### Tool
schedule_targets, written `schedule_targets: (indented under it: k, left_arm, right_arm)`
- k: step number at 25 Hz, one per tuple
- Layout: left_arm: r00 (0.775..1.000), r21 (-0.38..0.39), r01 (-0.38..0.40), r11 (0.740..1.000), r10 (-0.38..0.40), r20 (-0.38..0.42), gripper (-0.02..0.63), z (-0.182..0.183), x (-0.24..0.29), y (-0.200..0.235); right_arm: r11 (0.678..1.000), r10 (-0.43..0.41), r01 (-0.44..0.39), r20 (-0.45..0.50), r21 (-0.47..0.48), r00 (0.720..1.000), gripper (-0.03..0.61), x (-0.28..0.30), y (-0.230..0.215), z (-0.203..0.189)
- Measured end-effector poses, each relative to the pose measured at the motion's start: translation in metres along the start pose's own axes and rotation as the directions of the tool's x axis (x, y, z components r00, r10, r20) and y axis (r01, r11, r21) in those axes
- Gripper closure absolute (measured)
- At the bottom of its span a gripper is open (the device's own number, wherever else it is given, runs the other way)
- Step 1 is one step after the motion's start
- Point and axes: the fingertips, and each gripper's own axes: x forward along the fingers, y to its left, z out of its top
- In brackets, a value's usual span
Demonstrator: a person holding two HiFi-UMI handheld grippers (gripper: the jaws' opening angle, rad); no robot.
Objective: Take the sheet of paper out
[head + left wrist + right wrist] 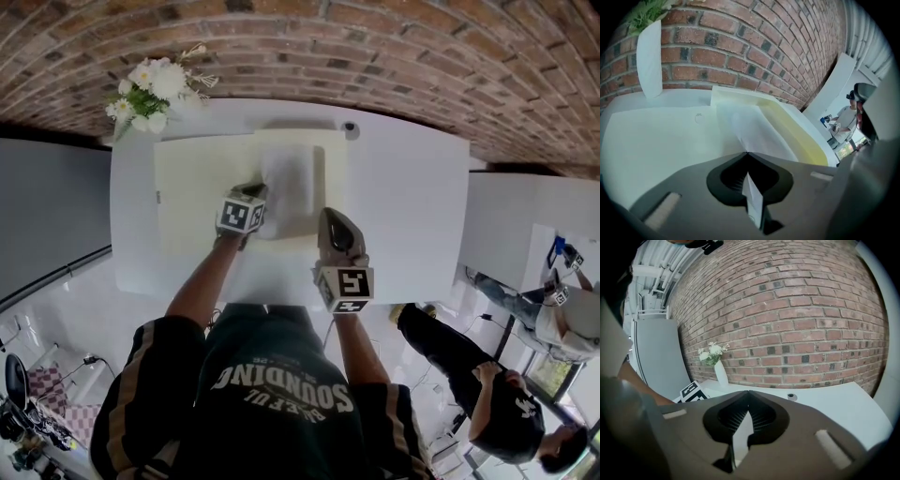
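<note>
Sheet of paper (286, 187): white, lying along the middle of cream folder (197, 197), near end raised off it. Near edge pinched in left gripper (747, 153), jaws pressed together on the paper, thin strip of it visible behind the tips.

Only in left gripper view: folder's yellowish inner face just right of the sheet, raised flap at folder's far end.

Right gripper (749, 392) at folder's near right corner, placed from head view. Jaws closed tip to tip, nothing gripped, read from right gripper view.

Only in head view: whole outline of folder on white table (412, 187).

Vase of white flowers (150, 89) beyond folder's far left corner, against brick wall (797, 310). Small round thing (791, 397) beyond folder's far right corner.
</note>
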Motion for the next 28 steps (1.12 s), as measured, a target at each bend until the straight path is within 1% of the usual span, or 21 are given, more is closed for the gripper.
schedule_targets:
  k: [3,19,28]
  left_arm:
    - [1.000,0.021,-0.020,1.000,0.020,0.013,0.601,0.002,-0.008,0.006]
    - [0.996,0.022,-0.076,0.997,0.075,0.051,0.601,-0.002,-0.055,0.036]
    - [0.988,0.051,-0.121,0.991,0.116,0.099,0.601,-0.006,-0.092,0.048]
  right_arm:
    - [1.000,0.002,-0.002,0.006,-0.003,1.000,0.581,-0.002,0.002,0.002]
    - [0.999,0.039,-0.038,0.049,-0.027,0.998,0.581,-0.005,0.034,0.018]
    - [0.996,0.071,-0.067,0.075,-0.057,0.995,0.581,-0.008,0.058,0.029]
